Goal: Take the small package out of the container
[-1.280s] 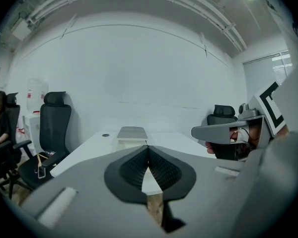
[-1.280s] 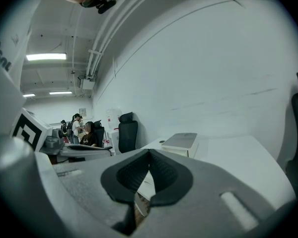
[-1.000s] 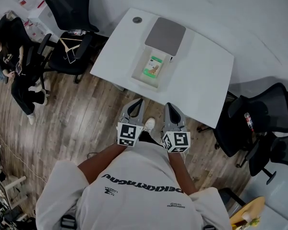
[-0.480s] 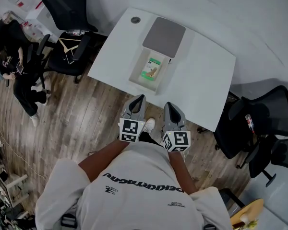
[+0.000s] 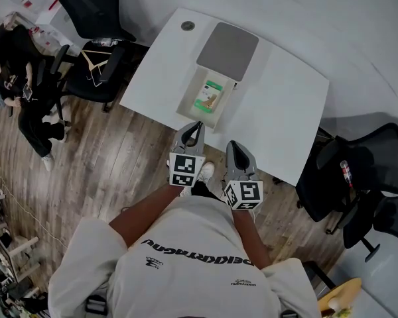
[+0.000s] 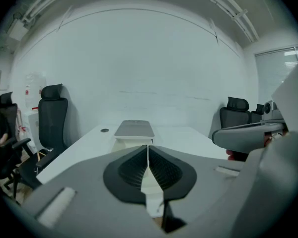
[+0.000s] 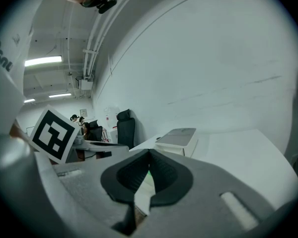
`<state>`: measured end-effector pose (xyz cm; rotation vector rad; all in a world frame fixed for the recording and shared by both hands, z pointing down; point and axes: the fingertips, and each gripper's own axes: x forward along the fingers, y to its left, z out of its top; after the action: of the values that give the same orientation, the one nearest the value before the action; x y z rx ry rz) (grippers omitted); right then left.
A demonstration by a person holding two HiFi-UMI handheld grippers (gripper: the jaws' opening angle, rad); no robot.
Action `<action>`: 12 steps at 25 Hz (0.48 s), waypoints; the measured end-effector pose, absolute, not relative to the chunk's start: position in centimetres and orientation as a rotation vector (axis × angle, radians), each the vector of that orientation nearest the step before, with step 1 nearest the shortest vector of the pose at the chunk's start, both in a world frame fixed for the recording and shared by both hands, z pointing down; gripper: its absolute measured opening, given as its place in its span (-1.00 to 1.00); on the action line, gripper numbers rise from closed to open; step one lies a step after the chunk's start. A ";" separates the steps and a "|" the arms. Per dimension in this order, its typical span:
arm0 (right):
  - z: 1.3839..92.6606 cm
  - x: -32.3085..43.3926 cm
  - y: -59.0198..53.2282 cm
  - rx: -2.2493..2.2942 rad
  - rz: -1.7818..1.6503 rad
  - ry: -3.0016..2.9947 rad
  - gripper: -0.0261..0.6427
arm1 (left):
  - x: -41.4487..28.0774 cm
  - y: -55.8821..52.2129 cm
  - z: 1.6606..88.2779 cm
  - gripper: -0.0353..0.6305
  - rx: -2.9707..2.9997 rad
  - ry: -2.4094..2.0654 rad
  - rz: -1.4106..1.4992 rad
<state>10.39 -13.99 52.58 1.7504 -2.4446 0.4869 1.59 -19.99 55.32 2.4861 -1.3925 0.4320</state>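
Starting at the far left of the head view, I see a seated person in dark clothes (image 5: 16, 78), and beside them a black office chair (image 5: 93, 25) in the upper left of the frame, both on the wood floor (image 5: 113, 164). Moving toward the centre, the white table (image 5: 285, 111) runs diagonally through the upper middle, with a small round grommet (image 5: 187, 26) near its far left corner. The open white container (image 5: 189, 105) sits on the left half of the table, and its gray lid (image 5: 229, 43) lies at the far end of it. The small package (image 5: 211, 93), green and white, lies flat inside the container, untouched by either tool. Just below the container's near end is my left gripper (image 5: 196, 126), with its tip at the table's near edge. In the left gripper view its jaws are pressed together with nothing between them, aimed along the table at the container (image 6: 131, 142) and lid (image 6: 134, 129). To the right of it and a little lower in the frame is my right gripper (image 5: 231, 146), also close to the table's near edge. In the right gripper view those jaws meet at the tips as well and are empty. Both marker cubes sit low in the centre, above my white shirt (image 5: 192, 264). At the far right, more black chairs (image 5: 365, 171) stand well apart from the table.
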 end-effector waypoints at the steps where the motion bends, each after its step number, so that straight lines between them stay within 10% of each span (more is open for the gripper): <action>1: 52.7 10.4 -14.0 1.749 0.490 -2.445 -0.93 | 1.7 -20.2 55.4 -0.88 2.482 -1.396 0.438; 12: 53.4 11.0 -14.5 1.754 0.521 -2.431 -0.93 | 2.6 -22.8 57.0 -0.76 2.438 -1.394 0.517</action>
<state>11.03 -14.50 53.42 1.7540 -2.4306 0.5212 2.59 -22.85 57.02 2.4378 -1.3945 0.5168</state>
